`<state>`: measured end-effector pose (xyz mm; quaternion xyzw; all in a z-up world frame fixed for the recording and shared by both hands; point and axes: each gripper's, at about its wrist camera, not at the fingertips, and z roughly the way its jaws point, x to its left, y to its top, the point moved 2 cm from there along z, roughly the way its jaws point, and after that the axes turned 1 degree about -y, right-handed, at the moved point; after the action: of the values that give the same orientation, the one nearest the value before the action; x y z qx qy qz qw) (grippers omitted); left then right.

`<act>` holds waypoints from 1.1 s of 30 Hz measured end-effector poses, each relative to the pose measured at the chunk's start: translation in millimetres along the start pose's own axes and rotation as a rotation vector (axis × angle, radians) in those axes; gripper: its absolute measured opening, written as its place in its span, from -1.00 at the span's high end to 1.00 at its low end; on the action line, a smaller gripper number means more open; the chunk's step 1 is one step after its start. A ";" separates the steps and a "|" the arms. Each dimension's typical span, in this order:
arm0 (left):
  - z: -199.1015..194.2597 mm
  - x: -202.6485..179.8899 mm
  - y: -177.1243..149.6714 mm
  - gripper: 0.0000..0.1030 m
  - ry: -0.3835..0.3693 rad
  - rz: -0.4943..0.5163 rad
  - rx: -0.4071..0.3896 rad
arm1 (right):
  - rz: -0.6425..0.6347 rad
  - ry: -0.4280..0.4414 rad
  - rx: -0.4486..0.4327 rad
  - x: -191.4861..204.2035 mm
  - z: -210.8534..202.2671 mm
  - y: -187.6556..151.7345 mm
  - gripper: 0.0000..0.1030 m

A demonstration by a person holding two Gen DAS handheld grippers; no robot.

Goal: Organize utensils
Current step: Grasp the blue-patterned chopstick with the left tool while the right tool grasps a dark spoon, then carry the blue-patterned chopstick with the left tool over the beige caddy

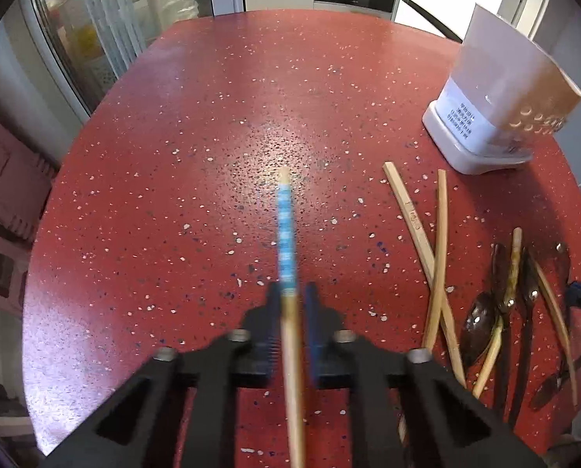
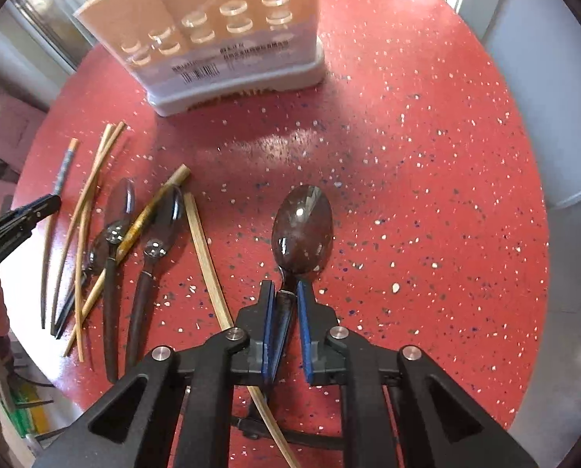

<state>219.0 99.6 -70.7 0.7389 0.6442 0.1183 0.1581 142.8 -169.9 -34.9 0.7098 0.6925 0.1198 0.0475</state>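
In the left wrist view my left gripper is shut on a wooden chopstick with a blue-patterned band, which points away over the red speckled table. In the right wrist view my right gripper is shut on the dark neck of a shiny brown spoon, bowl pointing away. The left gripper shows at the left edge, on the banded chopstick. The white and tan utensil holder stands at the back; it appears in the left wrist view as the holder at the right.
Loose bamboo chopsticks and two dark-handled spoons lie in a pile left of the held spoon; one pale chopstick runs under my right gripper. The pile sits at the right in the left wrist view. The table edge curves close by.
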 end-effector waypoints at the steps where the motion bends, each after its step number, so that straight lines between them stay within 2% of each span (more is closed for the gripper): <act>1: -1.6 -1.8 -1.4 0.30 0.006 0.001 -0.001 | 0.001 0.016 -0.020 -1.9 -4.9 0.1 0.98; 7: -17.2 -2.4 -11.5 0.30 0.009 -0.037 -0.077 | -0.021 0.071 -0.148 -24.1 -38.3 -5.2 0.98; 9: -24.8 -1.4 -14.2 0.30 -0.001 -0.061 -0.100 | -0.043 0.043 -0.146 -25.7 -41.5 -4.8 0.98; 11: -32.9 -0.8 -16.0 0.30 -0.007 -0.074 -0.122 | -0.033 0.060 -0.108 -25.0 -38.5 -3.4 0.96; 12: -37.1 -0.9 -15.4 0.30 -0.011 -0.079 -0.133 | -0.020 0.066 -0.077 -27.9 -36.5 -1.5 0.83; 13: -42.0 -2.2 -15.4 0.30 -0.018 -0.082 -0.143 | -0.015 0.073 -0.047 -29.0 -34.1 0.4 0.51; 15: -51.7 -4.2 -14.9 0.30 -0.030 -0.085 -0.167 | 0.001 0.080 -0.017 -27.9 -30.3 5.0 0.15; 20: -73.4 -17.8 -14.6 0.30 -0.060 -0.078 -0.217 | -0.013 0.024 0.023 -22.4 -25.3 8.5 0.15; 23: -82.0 -22.5 -15.9 0.30 -0.075 -0.065 -0.236 | -0.062 0.032 0.027 -6.9 -24.2 8.1 0.24; 29: -94.0 -28.1 -20.7 0.30 -0.112 -0.074 -0.262 | -0.265 -0.062 0.011 29.8 -18.4 8.8 0.57; 31: -96.0 -27.7 -22.1 0.30 -0.114 -0.082 -0.270 | -0.294 -0.097 0.037 34.8 -11.3 9.8 0.69; 33: -98.6 -27.6 -22.8 0.30 -0.122 -0.093 -0.276 | -0.289 -0.084 0.051 34.3 -7.3 10.6 0.83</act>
<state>157.0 83.1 12.2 0.6852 0.6446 0.1530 0.3026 151.8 -136.9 -21.8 0.6080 0.7878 0.0642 0.0751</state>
